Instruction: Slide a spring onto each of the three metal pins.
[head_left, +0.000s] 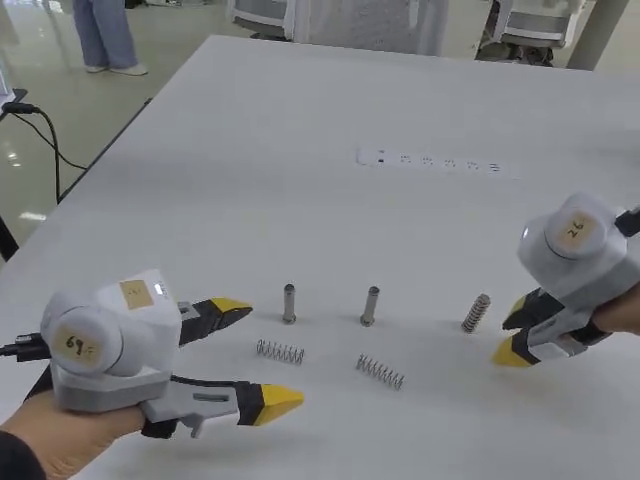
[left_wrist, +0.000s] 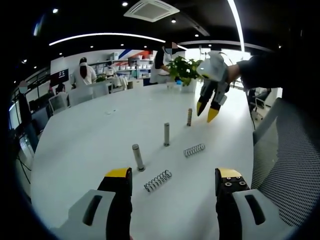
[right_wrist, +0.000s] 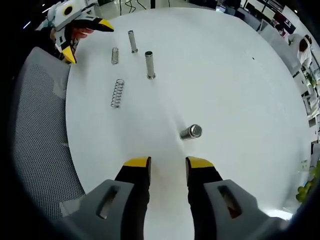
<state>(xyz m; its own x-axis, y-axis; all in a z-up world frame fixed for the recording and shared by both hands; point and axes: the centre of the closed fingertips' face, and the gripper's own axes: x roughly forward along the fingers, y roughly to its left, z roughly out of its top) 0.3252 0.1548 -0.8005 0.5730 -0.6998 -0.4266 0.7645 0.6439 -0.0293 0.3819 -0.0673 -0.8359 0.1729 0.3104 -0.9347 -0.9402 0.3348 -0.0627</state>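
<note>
On the white worktop (head_left: 300, 200), three metal pins stood upright in a row in front of you. The right pin (head_left: 476, 313) already wore a spring around its shaft, so by the look of it a third of the job was done. The left pin (head_left: 289, 303) and the middle pin (head_left: 370, 306) were bare. Two loose springs lay flat on the near side of the row. The left spring (head_left: 280, 351) lay just near of the left pin, and the right spring (head_left: 380, 372) just near of the middle pin. Both had yet to go on.

Your left gripper (head_left: 255, 352) hovered at the near left with its fingers spread wide, holding nothing. The left spring lay just ahead of the gap between their yellow tips, untouched. Your right gripper (head_left: 512, 335) hung just right of the right pin, its fingers parted by a narrower gap, also empty and touching nothing. Seen from the right gripper view, the right pin sat just ahead of those fingers, clear of them.
</note>
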